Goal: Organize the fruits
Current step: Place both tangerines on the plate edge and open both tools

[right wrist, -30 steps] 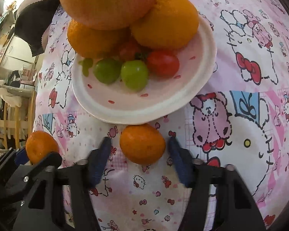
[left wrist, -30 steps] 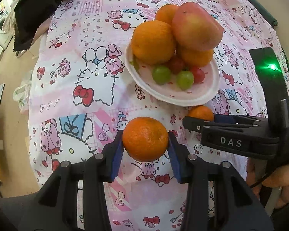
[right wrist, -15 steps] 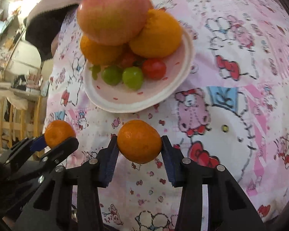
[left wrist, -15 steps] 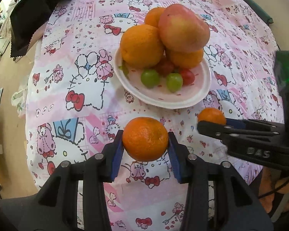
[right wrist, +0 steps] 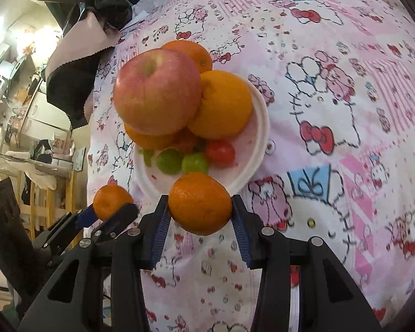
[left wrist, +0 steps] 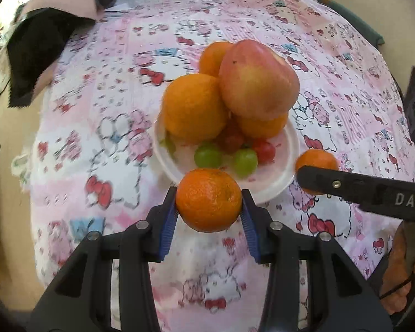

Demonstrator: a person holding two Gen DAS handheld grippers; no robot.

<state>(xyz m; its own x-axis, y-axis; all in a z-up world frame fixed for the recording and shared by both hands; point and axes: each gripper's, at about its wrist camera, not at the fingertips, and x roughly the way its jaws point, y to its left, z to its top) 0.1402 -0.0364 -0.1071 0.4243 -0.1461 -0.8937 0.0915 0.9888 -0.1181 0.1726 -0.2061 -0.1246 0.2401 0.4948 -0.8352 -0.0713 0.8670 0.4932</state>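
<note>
Gripping two mandarins — one per hand-held gripper.

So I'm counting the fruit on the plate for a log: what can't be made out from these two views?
- Fruit under the apple: both views show only slivers of the oranges and a red fruit beneath it.
- Plate: far rim hidden by the pile.
- Right gripper's tangerine, left wrist view: partly covered by a gripper finger.
- Leafy green bit: too small to identify.
</note>
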